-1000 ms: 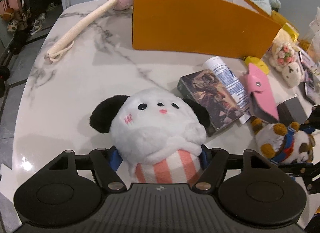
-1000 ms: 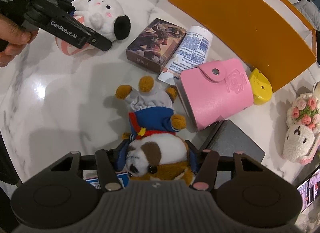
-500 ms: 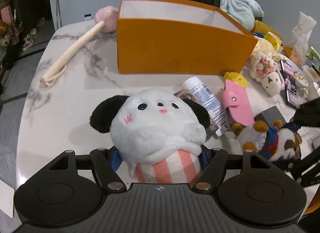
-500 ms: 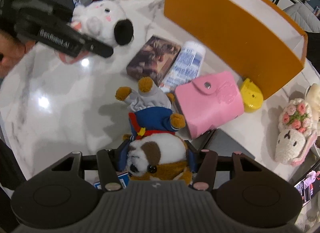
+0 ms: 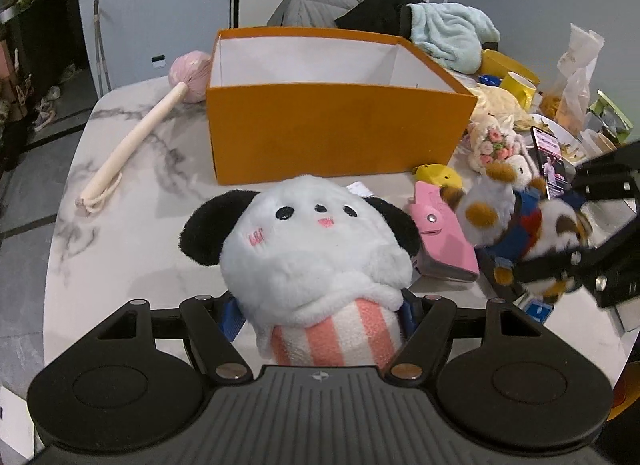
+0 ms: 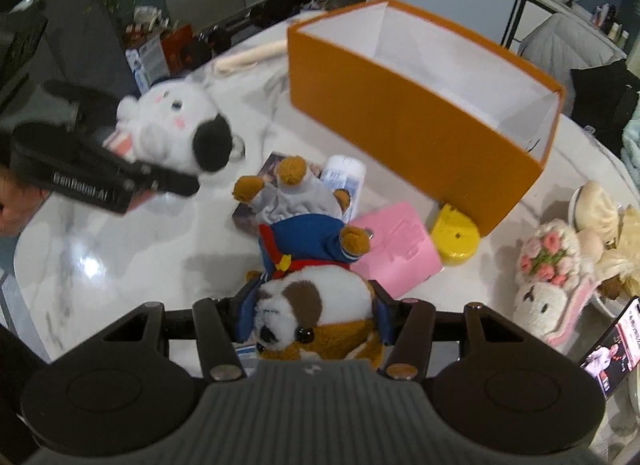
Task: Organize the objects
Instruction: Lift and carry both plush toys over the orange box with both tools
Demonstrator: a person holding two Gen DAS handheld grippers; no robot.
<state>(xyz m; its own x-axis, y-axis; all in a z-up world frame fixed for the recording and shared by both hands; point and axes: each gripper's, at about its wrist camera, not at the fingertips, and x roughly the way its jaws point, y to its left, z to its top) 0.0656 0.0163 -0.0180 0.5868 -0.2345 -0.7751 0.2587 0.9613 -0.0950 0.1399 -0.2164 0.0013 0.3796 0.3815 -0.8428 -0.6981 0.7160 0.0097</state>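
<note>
My left gripper (image 5: 320,311) has its fingers clamped on the white dog plush (image 5: 316,241) at its striped body, held above the bench (image 5: 132,193). My right gripper (image 6: 314,315) pinches the brown-and-white dog plush (image 6: 310,265) by its head. Both look light, soft and squashy, so I judge a mid-body grip safest. The orange box (image 5: 340,129) stands open ahead. The lettering on the left gripper's side is blurred; I can't read it for certain.

The marble table (image 5: 120,249) lay bare along its left edge, crossed only by a wooden mallet (image 5: 132,141) toward the far-left corner. The orange box (image 5: 340,133) stood open-topped at the far edge. Before it a pink pouch (image 5: 444,237), yellow piece (image 5: 438,175) and tube (image 6: 344,177) crowded the way; plush clutter (image 6: 548,285) filled the right edge.
</note>
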